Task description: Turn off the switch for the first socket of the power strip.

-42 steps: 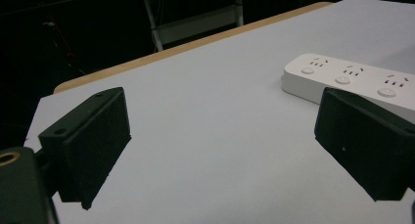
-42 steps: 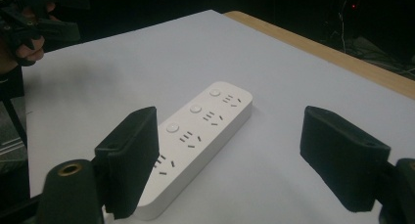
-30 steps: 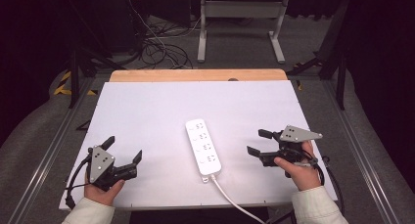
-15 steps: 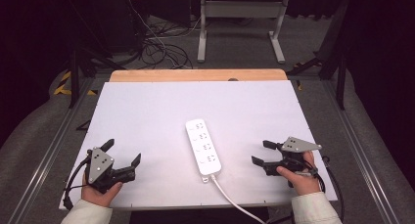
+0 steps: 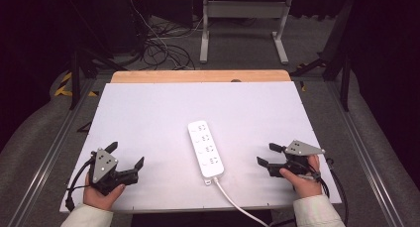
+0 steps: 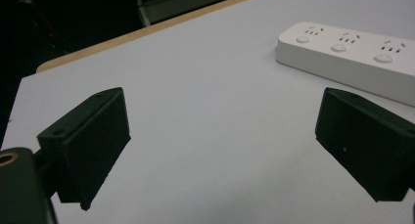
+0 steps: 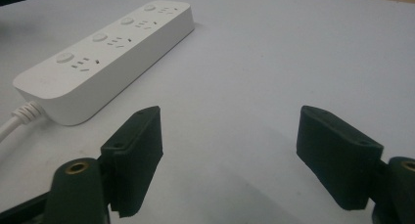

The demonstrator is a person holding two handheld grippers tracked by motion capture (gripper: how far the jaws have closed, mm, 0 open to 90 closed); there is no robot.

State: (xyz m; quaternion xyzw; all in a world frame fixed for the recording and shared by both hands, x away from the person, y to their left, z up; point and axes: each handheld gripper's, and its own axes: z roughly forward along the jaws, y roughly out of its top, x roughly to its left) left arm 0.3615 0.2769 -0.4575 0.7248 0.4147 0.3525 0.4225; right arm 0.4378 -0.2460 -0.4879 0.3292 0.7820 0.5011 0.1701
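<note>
A white power strip (image 5: 205,147) with several sockets lies flat in the middle of the white tabletop (image 5: 148,113), and its cord (image 5: 233,202) runs off the near edge. My left gripper (image 5: 126,153) rests at the near left, open, with nothing between its jaws; the left gripper view has the power strip (image 6: 352,60) beyond it to the right. My right gripper (image 5: 266,153) sits low at the near right, pointing toward the strip, open and empty. Its jaws have just been closing a little with nothing between them. The power strip (image 7: 107,57) lies ahead and left of the right gripper (image 7: 230,155).
A wooden strip (image 5: 198,77) edges the far side of the table. Beyond it on the floor are tangled cables (image 5: 158,43) and a white metal stand (image 5: 242,19). Metal rails run along both sides of the table.
My right hand has sunk toward the tabletop and drawn slightly toward the near edge. The left hand and the power strip have stayed put.
</note>
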